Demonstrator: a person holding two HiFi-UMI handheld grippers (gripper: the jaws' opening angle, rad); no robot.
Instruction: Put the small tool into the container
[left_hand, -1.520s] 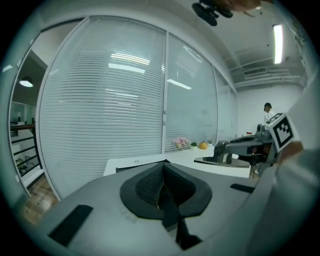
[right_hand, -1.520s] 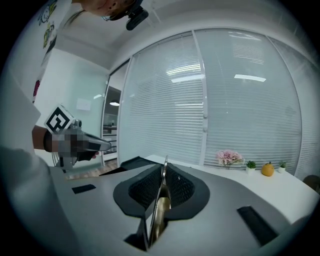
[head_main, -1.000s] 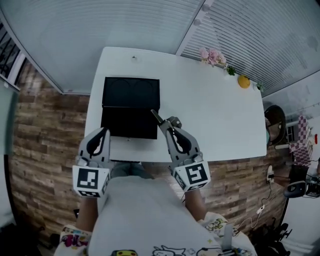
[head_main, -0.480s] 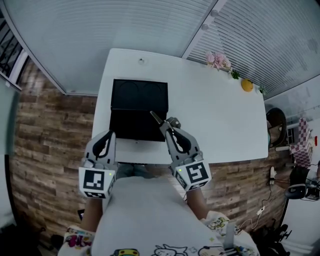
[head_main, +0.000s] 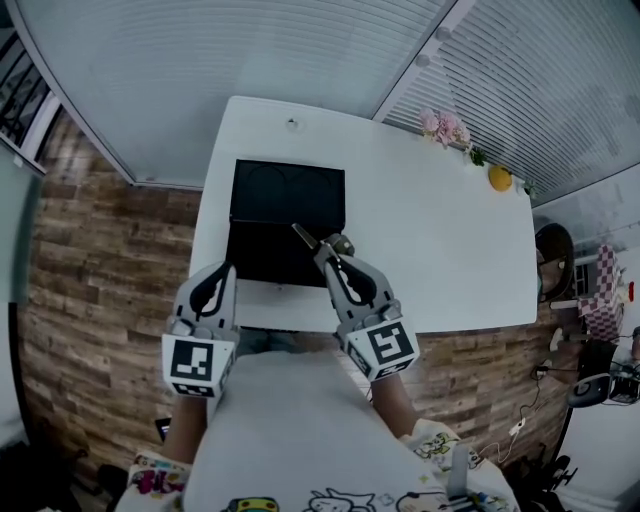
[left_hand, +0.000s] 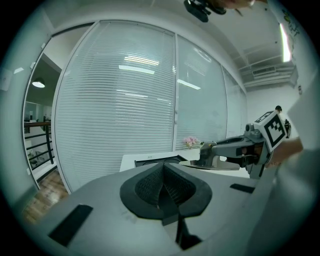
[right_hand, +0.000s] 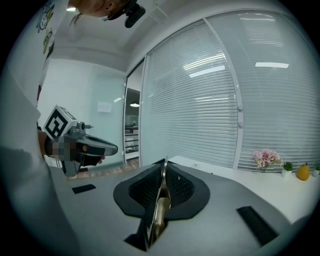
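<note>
A black container (head_main: 287, 190) lies open on the white table (head_main: 430, 240), its lid half at the far side and its tray half toward me. My right gripper (head_main: 332, 247) is shut on the small tool (head_main: 303, 236), a thin flat metal blade whose tip reaches over the tray's right part. In the right gripper view the blade (right_hand: 159, 212) stands edge-on between the pads (right_hand: 177, 187). My left gripper (head_main: 213, 272) hovers at the table's near edge, left of the container, shut with nothing in it (left_hand: 162, 187). The left gripper view shows the tool (left_hand: 210, 165) from the side.
Pink flowers (head_main: 443, 126), a yellow fruit (head_main: 499, 178) and small green plants line the table's far right edge. A small round object (head_main: 291, 123) sits beyond the container. Slatted glass walls stand behind the table; wood flooring lies to the left.
My right gripper has carried the tool leftward, from the container's right edge to over its near half. The left gripper has stayed about where it was.
</note>
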